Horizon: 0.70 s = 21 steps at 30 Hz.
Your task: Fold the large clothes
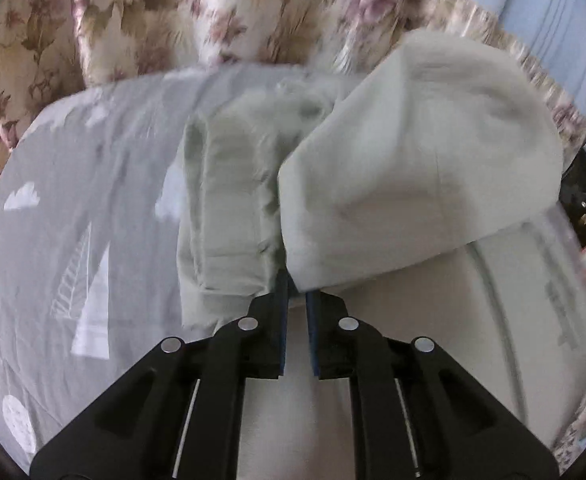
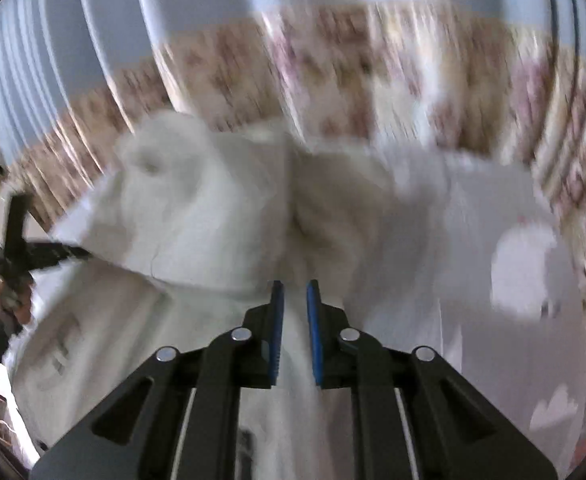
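1. In the left wrist view, the left gripper (image 1: 296, 286) is seen with its blue-padded jaws standing a narrow gap apart; the corner of a raised fold of the pale garment (image 1: 421, 168) comes down right at the tips, but whether cloth is pinched between the pads cannot be told.
2. In the right wrist view, the right gripper (image 2: 295, 292) is seen with its jaws likewise a small gap apart; pale cloth (image 2: 221, 208) lies just beyond and beneath the tips, and no firm hold on it can be made out because of heavy blur.
3. The garment is spread over the bed, directly ahead of both grippers. A lifted, rounded flap of it is shown to the right of the left gripper's tips, and a flatter folded part (image 1: 229, 216) lies just to the left of them.
4. More of the same pale fabric is seen below and near the left gripper, running to the right edge of the view.
5. A grey bedsheet (image 1: 73, 208) printed with white clouds and sailboats lies under the garment, to the left.
6. A floral cover (image 1: 141, 20) is bunched at the far side of the bed.
7. At the left edge of the right wrist view, the other gripper (image 2: 33, 248) is visible beside the raised cloth.
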{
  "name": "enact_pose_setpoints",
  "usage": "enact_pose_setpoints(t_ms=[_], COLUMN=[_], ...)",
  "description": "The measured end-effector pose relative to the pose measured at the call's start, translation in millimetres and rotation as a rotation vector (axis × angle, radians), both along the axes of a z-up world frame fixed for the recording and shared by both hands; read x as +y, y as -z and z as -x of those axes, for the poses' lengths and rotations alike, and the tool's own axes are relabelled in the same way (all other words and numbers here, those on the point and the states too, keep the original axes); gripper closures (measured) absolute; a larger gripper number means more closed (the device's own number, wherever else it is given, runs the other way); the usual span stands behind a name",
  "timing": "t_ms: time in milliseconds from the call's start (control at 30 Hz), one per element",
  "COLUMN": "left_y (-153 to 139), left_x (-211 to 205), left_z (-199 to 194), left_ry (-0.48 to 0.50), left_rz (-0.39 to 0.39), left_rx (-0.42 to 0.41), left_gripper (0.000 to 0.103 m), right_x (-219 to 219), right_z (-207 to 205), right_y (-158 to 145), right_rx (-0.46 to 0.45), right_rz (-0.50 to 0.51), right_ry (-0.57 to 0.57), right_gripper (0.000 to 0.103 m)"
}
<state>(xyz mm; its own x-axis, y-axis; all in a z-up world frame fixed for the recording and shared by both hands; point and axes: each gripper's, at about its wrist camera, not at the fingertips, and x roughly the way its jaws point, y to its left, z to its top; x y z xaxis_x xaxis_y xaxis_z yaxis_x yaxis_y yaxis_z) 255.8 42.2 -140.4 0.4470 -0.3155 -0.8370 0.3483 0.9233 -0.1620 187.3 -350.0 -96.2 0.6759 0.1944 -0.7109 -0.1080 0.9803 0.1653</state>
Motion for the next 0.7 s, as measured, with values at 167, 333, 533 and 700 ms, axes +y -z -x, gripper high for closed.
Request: enact_pose_setpoints(t_ms=[167, 333, 533, 700], left_y=[-16.6, -51.5, -69.9, -75.2], left_x=[-0.3, 6.6, -18.6, -57.0], left_z=[32.0, 48.0, 10.1, -16.8], left_ry=[-0.002, -0.042, -0.084, -0.035], left_rz=[-0.146, -0.157, -0.095, -0.048], left_rx=[-0.089, -0.212, -0.212, -0.184], left_gripper=[0.010, 0.011, 0.026, 0.035], right_x=[-14.0, -17.3, 28.3, 54.2], right_z=[28.3, 25.1, -14.7, -41.6], right_y=[0.0, -28.1, -33.3, -32.9], right_rx=[0.011, -0.057, -0.106, -0.105], right_rz=[0.037, 0.038, 0.040, 0.030], right_ry=[0.031, 0.053, -0.027, -0.062], right_gripper=[0.085, 0.076, 0.076, 0.076])
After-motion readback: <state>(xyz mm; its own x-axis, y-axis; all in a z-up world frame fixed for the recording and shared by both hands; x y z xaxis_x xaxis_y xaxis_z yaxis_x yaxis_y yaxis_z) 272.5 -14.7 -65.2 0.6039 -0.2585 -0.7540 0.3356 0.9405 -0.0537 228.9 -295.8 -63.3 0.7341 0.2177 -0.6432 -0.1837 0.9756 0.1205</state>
